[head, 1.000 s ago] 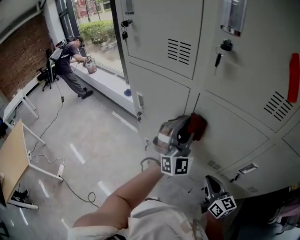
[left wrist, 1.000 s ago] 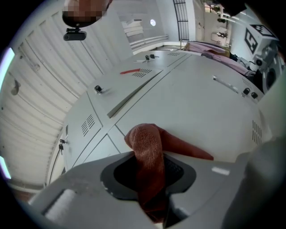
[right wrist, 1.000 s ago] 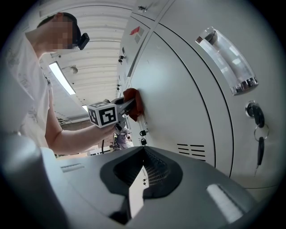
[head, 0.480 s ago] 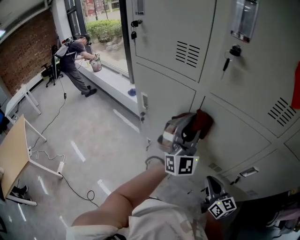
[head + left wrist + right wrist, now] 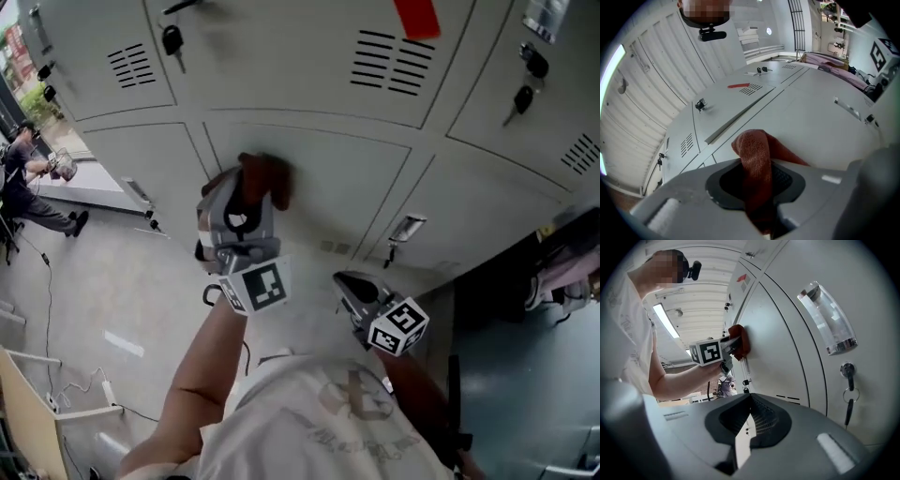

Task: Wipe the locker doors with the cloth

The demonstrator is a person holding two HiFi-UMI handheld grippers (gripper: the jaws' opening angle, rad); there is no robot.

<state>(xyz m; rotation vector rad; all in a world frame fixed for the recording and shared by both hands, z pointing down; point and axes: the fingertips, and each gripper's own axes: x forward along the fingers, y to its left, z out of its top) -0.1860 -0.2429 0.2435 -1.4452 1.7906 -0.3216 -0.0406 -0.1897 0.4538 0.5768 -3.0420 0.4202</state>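
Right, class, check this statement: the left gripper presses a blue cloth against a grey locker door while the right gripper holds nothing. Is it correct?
Not quite. The cloth is reddish-brown, not blue; the left gripper view shows it clamped between the jaws. The rest stands: the left gripper presses it against a grey locker door, and the right gripper holds nothing.

Head view: the left gripper (image 5: 246, 192) body covers its own fingers and the lower part of the cloth (image 5: 265, 176). Contact between cloth and locker door (image 5: 337, 187) cannot be confirmed. Above the left gripper, the red label (image 5: 415, 16) is cut by the top edge. Far left of it, a person (image 5: 23, 183) is too small to detail. Left gripper view: the cloth's lower end disappears between the fingers
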